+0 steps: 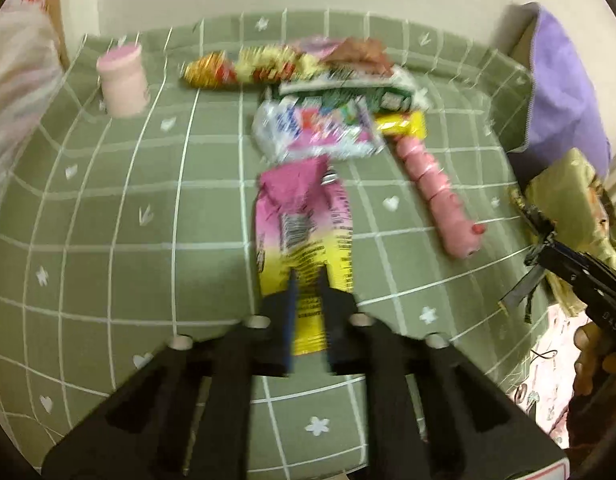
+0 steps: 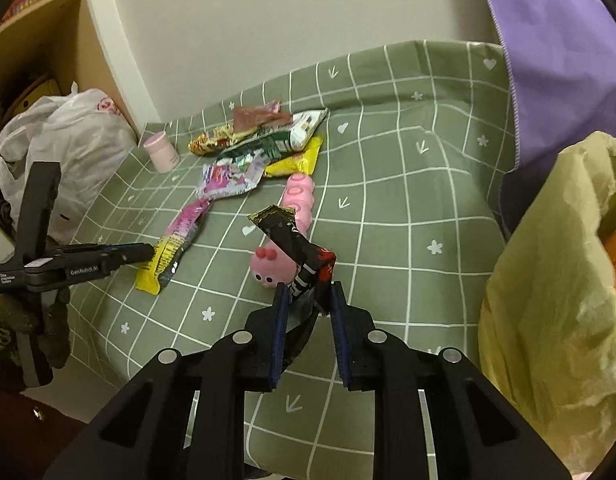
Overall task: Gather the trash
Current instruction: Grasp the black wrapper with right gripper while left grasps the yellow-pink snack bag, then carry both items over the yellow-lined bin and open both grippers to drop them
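Observation:
My left gripper (image 1: 305, 278) is shut on the yellow end of a pink and yellow wrapper (image 1: 303, 220) that lies on the green checked cloth (image 1: 127, 220). The right wrist view shows the same grip, with the left gripper (image 2: 147, 254) at the wrapper (image 2: 175, 240). My right gripper (image 2: 308, 290) is shut on a black snack wrapper (image 2: 295, 240), held up above the cloth in front of a pink caterpillar toy (image 2: 295, 204). More wrappers (image 1: 320, 128) lie piled further back.
A yellow plastic bag (image 2: 548, 280) hangs open at the right edge of the table. A pink jar (image 1: 121, 80) stands at the back left. A white plastic bag (image 2: 67, 140) sits beside the shelf, and a purple cloth (image 2: 548, 60) hangs at the back right.

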`<move>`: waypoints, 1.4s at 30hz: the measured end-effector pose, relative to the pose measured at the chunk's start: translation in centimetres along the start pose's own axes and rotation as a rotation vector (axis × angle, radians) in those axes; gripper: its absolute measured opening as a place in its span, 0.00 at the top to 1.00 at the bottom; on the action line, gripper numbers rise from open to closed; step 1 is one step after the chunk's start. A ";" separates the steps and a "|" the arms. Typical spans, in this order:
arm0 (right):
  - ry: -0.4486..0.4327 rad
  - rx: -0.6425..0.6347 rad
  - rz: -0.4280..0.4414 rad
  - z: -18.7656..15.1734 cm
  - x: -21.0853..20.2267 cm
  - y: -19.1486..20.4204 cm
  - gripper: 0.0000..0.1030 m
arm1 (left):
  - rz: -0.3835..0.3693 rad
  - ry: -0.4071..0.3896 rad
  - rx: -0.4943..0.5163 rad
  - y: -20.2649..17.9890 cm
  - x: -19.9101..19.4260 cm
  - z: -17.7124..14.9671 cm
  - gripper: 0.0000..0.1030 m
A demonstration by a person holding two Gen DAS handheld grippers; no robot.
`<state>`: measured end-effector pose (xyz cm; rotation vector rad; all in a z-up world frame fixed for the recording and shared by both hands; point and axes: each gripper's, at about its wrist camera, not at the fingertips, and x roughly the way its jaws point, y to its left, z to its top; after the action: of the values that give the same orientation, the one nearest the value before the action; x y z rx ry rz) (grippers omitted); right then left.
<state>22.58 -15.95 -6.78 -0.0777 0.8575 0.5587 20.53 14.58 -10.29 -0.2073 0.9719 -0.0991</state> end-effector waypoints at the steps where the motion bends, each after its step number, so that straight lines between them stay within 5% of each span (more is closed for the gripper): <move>1: -0.011 0.008 -0.002 0.2 -0.4 -0.2 0.80 | -0.003 -0.013 0.027 -0.4 -0.5 0.3 0.94; 6: -0.053 0.024 -0.005 1.1 -1.8 -0.7 0.80 | 0.034 -0.042 0.063 -1.2 -1.3 1.9 0.95; 10: -0.057 0.024 -0.013 0.8 -2.2 -0.9 0.80 | 0.001 -0.027 -0.020 -0.1 -0.4 1.5 0.54; 15: -0.041 0.043 -0.026 0.0 -2.4 -1.4 0.80 | 0.055 0.018 0.032 -1.0 2.3 0.2 0.55; 18: -0.048 0.045 -0.040 -0.1 -3.0 -1.8 0.80 | 0.088 0.014 0.075 -1.6 2.9 -0.2 0.70; 22: -0.064 0.058 -0.055 -0.1 -3.7 -2.2 0.80 | 0.033 -0.019 0.072 -1.7 1.6 0.4 0.83; 28: -0.128 0.066 -0.068 1.0 -6.2 -2.6 0.80 | -0.043 -0.156 0.136 -5.0 -3.2 3.4 0.83; 34: -0.264 0.031 -0.131 3.8 -11.3 -3.7 0.80 | -0.123 -0.331 0.307 -12.0 -8.3 8.2 0.82; 42: -0.371 0.065 -0.295 4.6 -17.4 -8.6 0.80 | -0.274 -0.394 0.519 -22.4 -9.3 11.1 0.81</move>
<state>21.01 -29.60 7.74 -0.0386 0.4897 0.2548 24.72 -4.21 8.18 0.1194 0.4963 -0.5355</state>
